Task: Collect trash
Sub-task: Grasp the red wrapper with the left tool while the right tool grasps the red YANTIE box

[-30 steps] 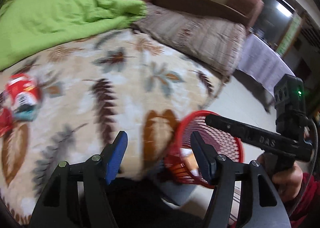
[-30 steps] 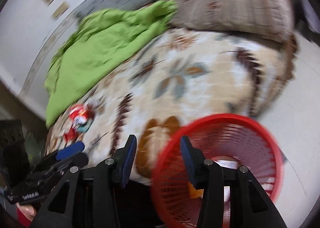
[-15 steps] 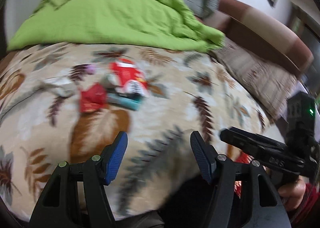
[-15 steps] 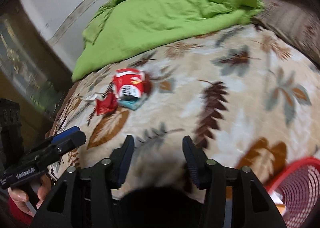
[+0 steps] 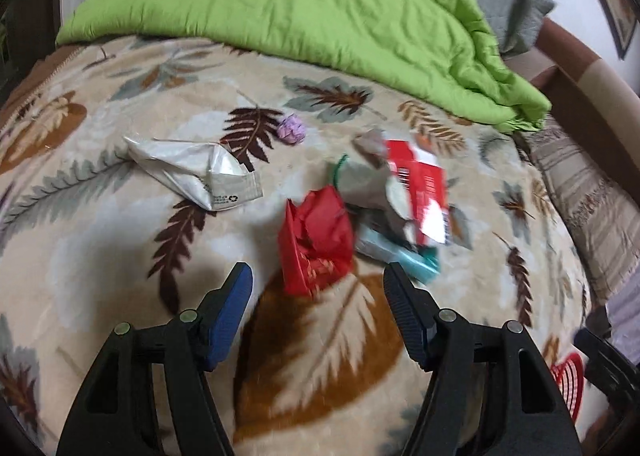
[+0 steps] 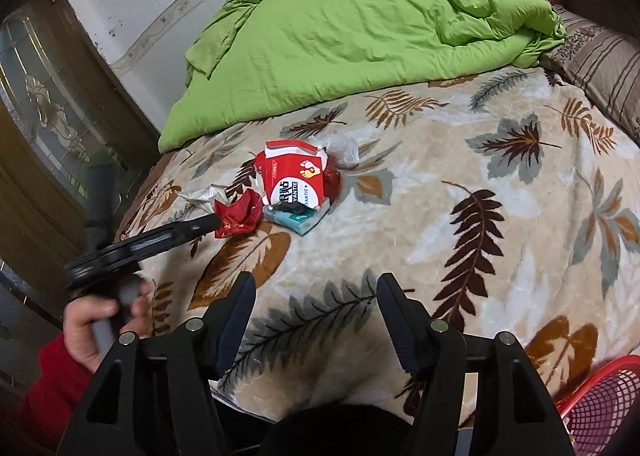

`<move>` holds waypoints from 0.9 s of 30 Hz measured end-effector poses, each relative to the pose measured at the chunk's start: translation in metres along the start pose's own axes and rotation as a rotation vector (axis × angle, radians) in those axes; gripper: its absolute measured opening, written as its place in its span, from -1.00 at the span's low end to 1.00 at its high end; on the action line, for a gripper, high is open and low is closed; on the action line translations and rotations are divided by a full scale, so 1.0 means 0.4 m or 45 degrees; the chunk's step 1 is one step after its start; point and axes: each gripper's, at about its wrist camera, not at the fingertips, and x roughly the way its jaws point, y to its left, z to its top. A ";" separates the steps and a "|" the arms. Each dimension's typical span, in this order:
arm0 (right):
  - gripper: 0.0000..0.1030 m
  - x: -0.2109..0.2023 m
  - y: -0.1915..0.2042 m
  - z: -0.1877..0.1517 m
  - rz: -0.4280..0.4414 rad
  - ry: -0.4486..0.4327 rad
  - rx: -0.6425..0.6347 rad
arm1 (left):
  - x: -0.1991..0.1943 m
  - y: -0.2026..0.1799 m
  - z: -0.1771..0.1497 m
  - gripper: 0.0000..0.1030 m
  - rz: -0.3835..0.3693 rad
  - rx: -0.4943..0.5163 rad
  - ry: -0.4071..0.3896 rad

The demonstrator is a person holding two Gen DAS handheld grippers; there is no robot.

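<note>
Left wrist view: your left gripper (image 5: 318, 280) is spread wide, lined up to straddle the crumpled red wrapper (image 5: 316, 240); the right gripper (image 6: 316, 292) hangs open too.

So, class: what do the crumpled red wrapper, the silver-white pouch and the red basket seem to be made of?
Red wrapper: thin glossy foil or paper, sharply creased.
Silver-white pouch: probably metallised plastic film, shiny, printed with a recycling mark.
Red basket: moulded plastic mesh, by its even lattice.

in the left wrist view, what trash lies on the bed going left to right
white wrapper → purple wad → red wrapper → red and white carton; the teal packet and grey scrap overlap these, so their places are unclear.
</note>
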 end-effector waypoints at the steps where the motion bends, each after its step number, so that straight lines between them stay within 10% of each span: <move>1: 0.31 -0.002 -0.001 0.002 -0.003 -0.001 -0.003 | 0.018 0.005 0.004 0.30 0.002 -0.017 0.006; 5: 0.31 0.017 -0.004 0.025 -0.002 0.006 -0.012 | 0.068 0.013 0.017 0.23 -0.007 -0.057 0.007; 13: 0.32 0.103 0.024 0.080 0.038 0.040 -0.064 | 0.064 -0.014 0.001 -0.66 0.032 0.043 -0.049; 27: 0.56 0.368 0.084 0.208 -0.024 0.115 -0.167 | -0.006 0.032 -0.004 -0.66 0.102 -0.046 -0.172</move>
